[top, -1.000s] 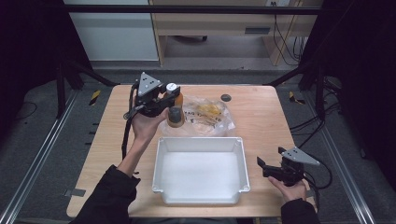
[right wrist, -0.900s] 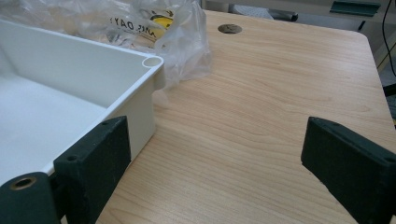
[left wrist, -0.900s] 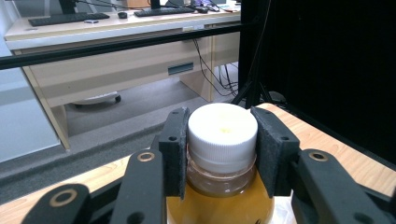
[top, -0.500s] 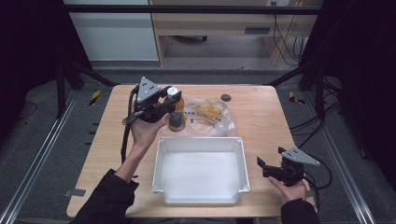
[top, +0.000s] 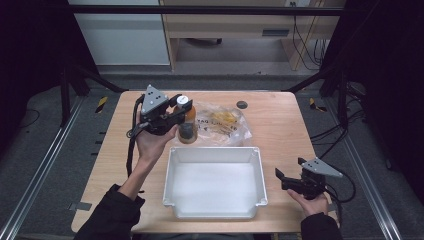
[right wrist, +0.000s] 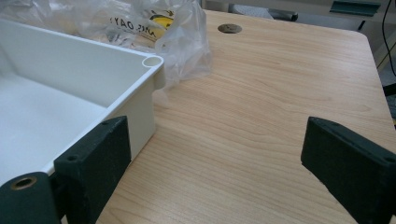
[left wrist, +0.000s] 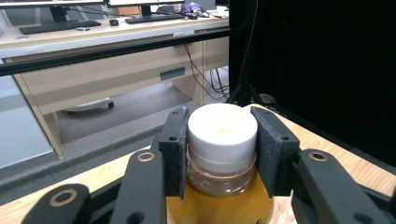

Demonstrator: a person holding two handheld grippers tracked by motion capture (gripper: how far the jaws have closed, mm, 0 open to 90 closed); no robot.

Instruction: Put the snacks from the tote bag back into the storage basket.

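Observation:
An amber bottle point(top: 187, 125) with a white cap point(left wrist: 222, 128) is held off the table just behind the white tray point(top: 215, 153). My left gripper point(top: 181, 106) is shut on the bottle at its cap, and the two pads point(left wrist: 175, 140) press both sides of the cap in the left gripper view. My right gripper point(top: 284, 178) rests open near the table's front right, beside the tray's right wall point(right wrist: 140, 109). Nothing lies between its jaws, with bare wood between them in the right gripper view.
A crumpled clear plastic bag point(top: 225, 122) with yellow contents lies behind the tray, also seen as the plastic bag point(right wrist: 154, 23) in the right gripper view. A round cable hole point(top: 242, 104) sits near the table's point(top: 285, 130) far edge. Cables trail from both grippers.
My left gripper has carried the bottle slightly nearer, towards the tray's back edge. The right gripper has stayed put.

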